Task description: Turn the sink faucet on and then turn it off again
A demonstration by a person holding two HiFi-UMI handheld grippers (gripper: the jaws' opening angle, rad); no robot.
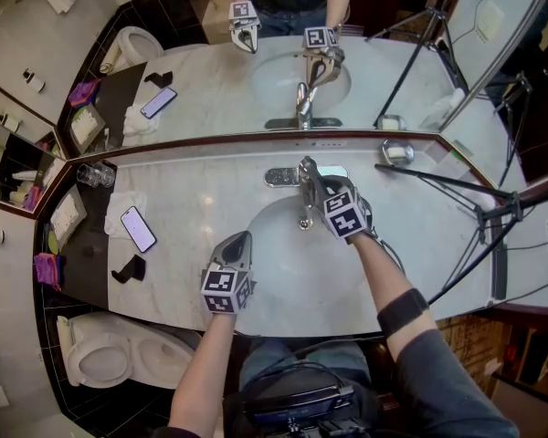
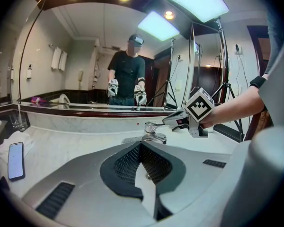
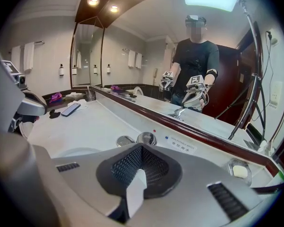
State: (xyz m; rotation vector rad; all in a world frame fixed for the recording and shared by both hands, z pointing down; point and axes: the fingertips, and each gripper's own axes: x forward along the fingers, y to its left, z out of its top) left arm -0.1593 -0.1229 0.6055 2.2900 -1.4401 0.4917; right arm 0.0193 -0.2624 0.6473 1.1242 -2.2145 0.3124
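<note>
Two grippers worked over the counter point(image 1: 201, 199). The left hand-held gripper point(image 1: 240, 240) hung above the front rim of the single sink basin point(image 1: 279, 267), its jaws together with nothing between them. The right hand-held gripper point(image 1: 306, 166) had its closed, empty jaws against the top of the one faucet point(image 1: 281, 177), which stood at the basin's back edge below the mirror point(image 1: 210, 89). One phone point(image 1: 138, 229) lay to the left, one glass point(image 1: 96, 175) behind it, and one soap dish point(image 1: 397, 152) right of the faucet.
</note>
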